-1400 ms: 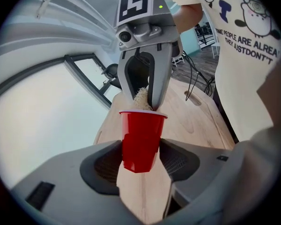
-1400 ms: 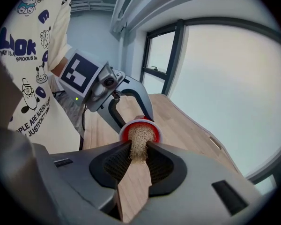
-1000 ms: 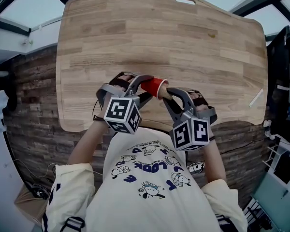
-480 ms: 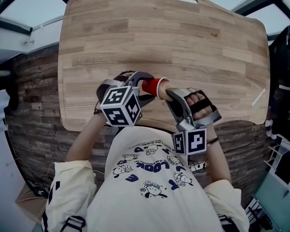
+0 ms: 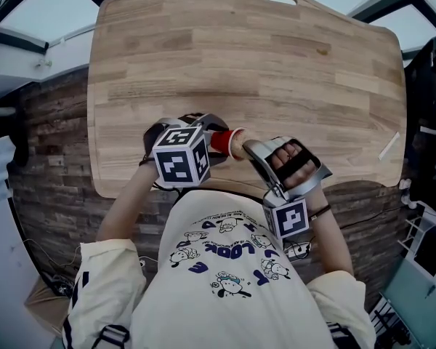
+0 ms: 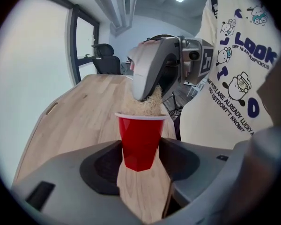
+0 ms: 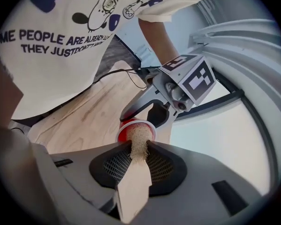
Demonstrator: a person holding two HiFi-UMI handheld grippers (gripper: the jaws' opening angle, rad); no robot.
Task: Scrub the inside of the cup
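A small red cup (image 6: 140, 141) with a white rim is clamped between the jaws of my left gripper (image 6: 140, 149), held above the near edge of the wooden table (image 5: 247, 57). In the head view the red cup (image 5: 221, 142) lies sideways, its mouth pointing right. My right gripper (image 7: 138, 154) is shut on a tan fibrous scrubber (image 7: 138, 142), whose end is pushed into the cup's mouth (image 7: 136, 128). In the left gripper view the scrubber (image 6: 143, 104) fills the cup's opening under the right gripper's grey fingers (image 6: 147, 76). The cup's inside is hidden.
A pale strip (image 5: 386, 145) lies near the table's right edge. A handle slot (image 5: 280, 0) is cut at the table's far edge. An office chair (image 6: 104, 60) stands beyond the table. The person's printed shirt is close behind both grippers.
Both grippers have drawn slightly nearer the person and twisted; the right hand has rolled so its glove shows on top. The scrubber stays in the cup's mouth.
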